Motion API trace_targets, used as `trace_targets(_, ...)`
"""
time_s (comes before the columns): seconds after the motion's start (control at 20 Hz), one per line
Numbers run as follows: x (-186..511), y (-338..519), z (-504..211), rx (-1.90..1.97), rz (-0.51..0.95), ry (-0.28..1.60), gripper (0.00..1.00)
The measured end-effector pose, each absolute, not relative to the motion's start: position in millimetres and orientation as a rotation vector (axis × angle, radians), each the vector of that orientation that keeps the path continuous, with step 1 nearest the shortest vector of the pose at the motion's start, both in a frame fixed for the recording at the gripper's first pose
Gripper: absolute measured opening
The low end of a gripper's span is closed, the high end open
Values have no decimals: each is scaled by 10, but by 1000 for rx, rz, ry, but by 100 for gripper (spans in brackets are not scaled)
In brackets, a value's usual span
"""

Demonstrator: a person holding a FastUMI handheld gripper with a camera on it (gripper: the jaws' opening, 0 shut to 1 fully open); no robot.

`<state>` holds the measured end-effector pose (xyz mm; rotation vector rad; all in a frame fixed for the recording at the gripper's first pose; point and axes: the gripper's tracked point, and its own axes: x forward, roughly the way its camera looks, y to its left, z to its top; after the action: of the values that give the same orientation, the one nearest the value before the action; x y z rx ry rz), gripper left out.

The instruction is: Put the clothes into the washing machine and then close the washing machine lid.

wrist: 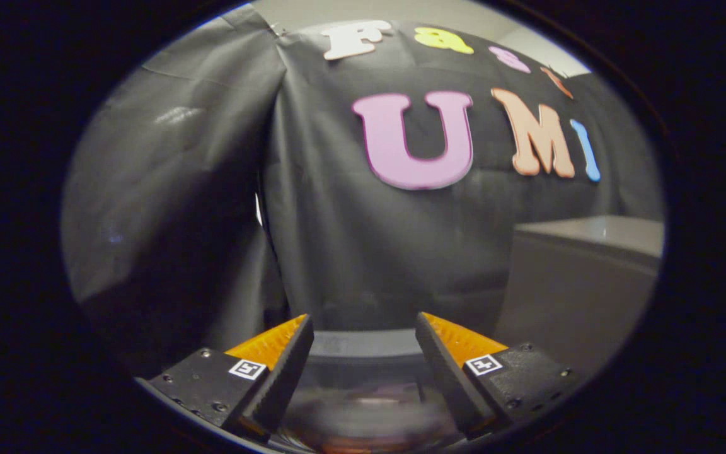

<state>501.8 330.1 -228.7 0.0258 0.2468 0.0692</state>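
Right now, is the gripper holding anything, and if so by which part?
Nothing is held. The gripper has its jaws apart with no cloth between them; what lies below them is too blurred to name.

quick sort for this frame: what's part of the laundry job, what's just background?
Job:
- gripper: fingers apart, holding nothing.
- blurred rounded thing low between the fingers, with a grey rim ahead of them; possibly the washing machine, too blurred to say.

Background:
- black cloth wall beyond the fingers.
- grey cabinet to the right of the fingers, against the wall.
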Motion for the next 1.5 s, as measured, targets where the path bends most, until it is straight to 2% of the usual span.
trace_targets(0.35,4904,3203,-2661,23,38,329,96)
trace_targets(0.65,4900,3205,-2602,25,34,297,96)
trace_targets(1.5,4845,3199,-1784,-25,95,101,96)
